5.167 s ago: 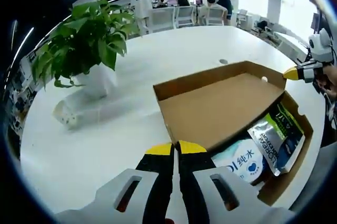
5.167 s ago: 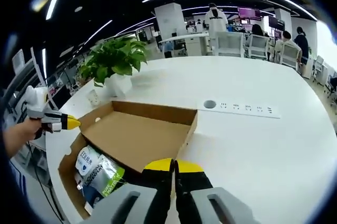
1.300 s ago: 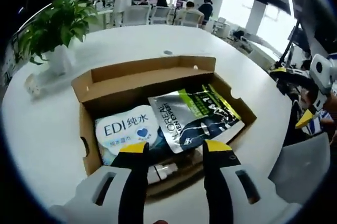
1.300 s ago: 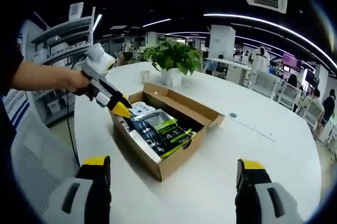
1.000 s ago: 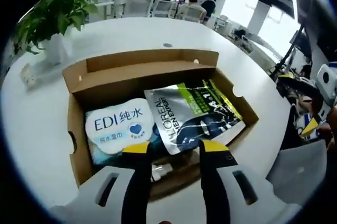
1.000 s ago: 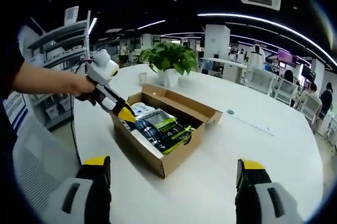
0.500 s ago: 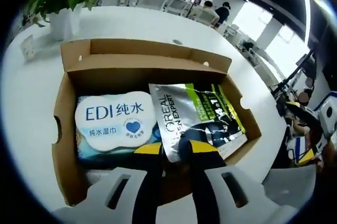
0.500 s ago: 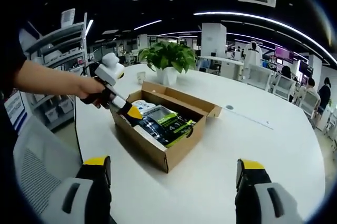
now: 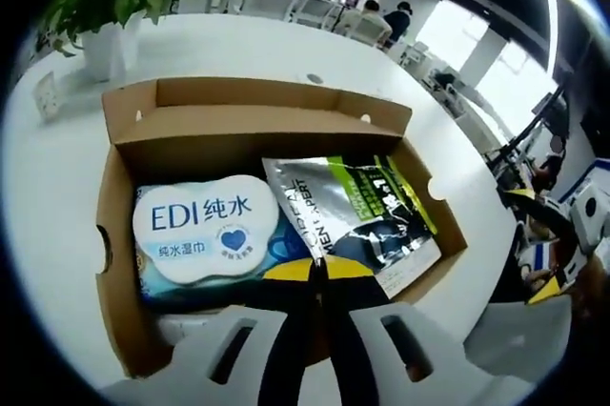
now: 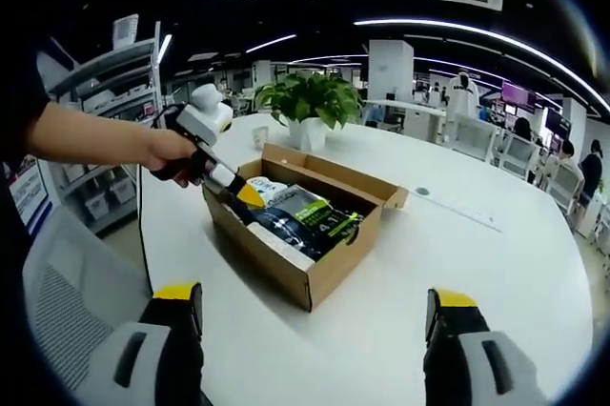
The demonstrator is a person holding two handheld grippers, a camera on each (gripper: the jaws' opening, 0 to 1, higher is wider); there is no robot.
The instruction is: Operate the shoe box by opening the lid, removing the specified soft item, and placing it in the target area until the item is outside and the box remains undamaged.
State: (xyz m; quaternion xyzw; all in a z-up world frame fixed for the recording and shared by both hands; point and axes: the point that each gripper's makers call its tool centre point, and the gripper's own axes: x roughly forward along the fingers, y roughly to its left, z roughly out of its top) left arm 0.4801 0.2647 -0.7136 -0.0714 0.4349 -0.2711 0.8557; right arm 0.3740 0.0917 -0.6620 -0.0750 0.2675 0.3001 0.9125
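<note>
Open-plan office all round, with desks, chairs and people far back under strip lights; a wide white table (image 10: pixel 496 263) carries a potted plant (image 10: pixel 307 106) and the shoe box (image 10: pixel 324 268), whose lid is folded back and leans open behind it. Inside lie two soft packs side by side: a blue-and-white wet-wipe pack (image 9: pixel 205 227) and a silver-green foil pouch (image 9: pixel 357 220), its lower part dark; the pouch overlaps the wipes' edge. Both look light and pliable; the foil film is probably slippery and will crumple, so the near flat edge or a corner seems the best hold, lifted clear of the cardboard wall.

The left gripper (image 9: pixel 317 268) is closed, its yellow tips pressed together at the pouch's near edge; whether film is pinched between them cannot be told. In the right gripper view a bare forearm reaches it steeply down into the box's near end. The right gripper (image 10: pixel 310 306) is held back over the table, wide open, well apart from the box.
</note>
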